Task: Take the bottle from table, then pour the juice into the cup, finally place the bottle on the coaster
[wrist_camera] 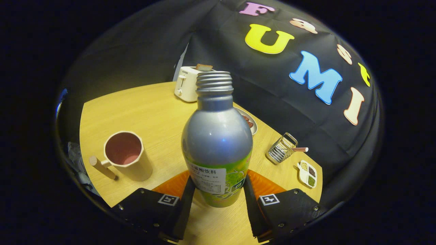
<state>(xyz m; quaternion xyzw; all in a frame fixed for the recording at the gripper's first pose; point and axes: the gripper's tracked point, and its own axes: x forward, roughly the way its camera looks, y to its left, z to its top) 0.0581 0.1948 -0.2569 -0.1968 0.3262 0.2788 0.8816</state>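
Silver metal bottle [217, 136] with green label, uncapped, clamped between gripper [216, 194] fingers; next, I judge: tilt over beige handled cup [127, 156].

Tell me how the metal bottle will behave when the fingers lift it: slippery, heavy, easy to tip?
The bottle looks like smooth, glossy metal, so it may slip. It is tall with a narrow base, so probably tippy. Its threaded mouth is uncapped; tilting could spill. The gripper has a finger along each side of it; contact unclear.
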